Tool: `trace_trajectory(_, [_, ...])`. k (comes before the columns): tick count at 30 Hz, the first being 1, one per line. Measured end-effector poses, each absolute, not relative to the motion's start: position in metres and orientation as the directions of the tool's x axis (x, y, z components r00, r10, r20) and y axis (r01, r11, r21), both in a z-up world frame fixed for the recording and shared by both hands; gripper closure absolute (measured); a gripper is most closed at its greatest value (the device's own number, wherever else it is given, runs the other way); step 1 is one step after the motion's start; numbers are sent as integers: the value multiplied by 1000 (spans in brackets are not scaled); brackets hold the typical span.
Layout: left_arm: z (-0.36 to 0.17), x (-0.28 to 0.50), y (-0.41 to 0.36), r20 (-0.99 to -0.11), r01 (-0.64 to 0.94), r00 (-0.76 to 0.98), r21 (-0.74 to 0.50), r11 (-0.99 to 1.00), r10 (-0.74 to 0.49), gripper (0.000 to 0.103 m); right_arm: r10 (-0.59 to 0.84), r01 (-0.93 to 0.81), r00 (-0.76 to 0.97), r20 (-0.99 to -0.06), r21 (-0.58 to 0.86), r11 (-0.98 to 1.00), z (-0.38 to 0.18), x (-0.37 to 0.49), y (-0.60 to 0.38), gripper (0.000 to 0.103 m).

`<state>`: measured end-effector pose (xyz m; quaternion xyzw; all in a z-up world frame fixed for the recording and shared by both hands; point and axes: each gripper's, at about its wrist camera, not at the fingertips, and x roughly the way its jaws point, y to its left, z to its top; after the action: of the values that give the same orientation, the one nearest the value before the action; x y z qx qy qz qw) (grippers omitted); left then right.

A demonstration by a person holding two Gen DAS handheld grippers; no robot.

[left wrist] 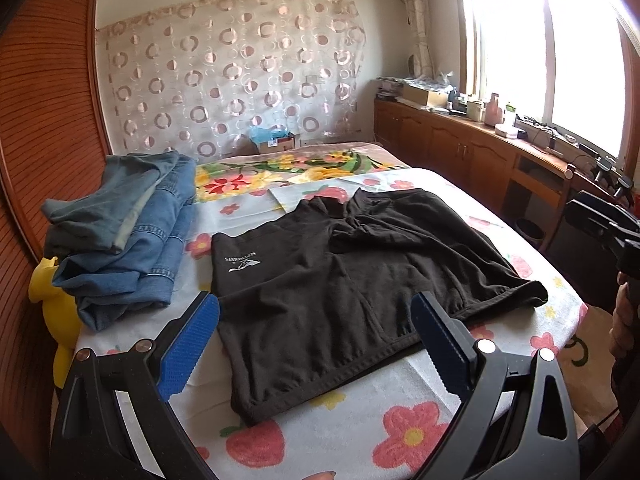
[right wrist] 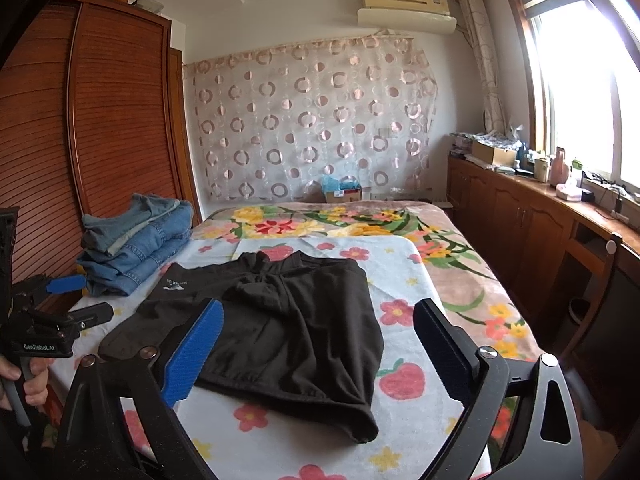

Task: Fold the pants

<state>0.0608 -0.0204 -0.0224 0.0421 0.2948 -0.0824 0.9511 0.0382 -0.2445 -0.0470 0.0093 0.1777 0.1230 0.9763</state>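
Pointing a little down over the near edge of the bed (right wrist: pixel 460 280), the left gripper (left wrist: pixel 316 344) and the right gripper (right wrist: pixel 320 344) both gape wide – nothing is held between their blue pads (left wrist: pixel 188 348). The black pants (left wrist: pixel 360 272) lie spread on the flowered sheet (a small white logo shows on one leg), just ahead of both claws, not touching them. A pile of jeans (left wrist: pixel 132 232) sits at the bed's far left corner – beside the pants. A hand (right wrist: pixel 28 376) grips the left gripper's handle.
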Motion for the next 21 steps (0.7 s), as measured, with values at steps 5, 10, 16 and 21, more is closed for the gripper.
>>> trace_trajectory(5, [-33,72,-23,-580,193,804,50,980,-128,6,256,-254,889,-380,56,966,-51,53,-255,17])
trace_trajectory(10, [-50,85,-21,-620,190,775,49,981,-119,6,231,-243,865,-445,30,969,-60,80,-268,33])
trace_trajectory(16, [-61,94,-16,-648,189,751,27,982,-127,6,236,-249,805,-545,50,967,-65,121,-279,53])
trace_trajectory(21, [-62,106,-10,-666,188,733,-3,982,-142,6,256,-275,759,-599,62,959,-58,149,-278,57])
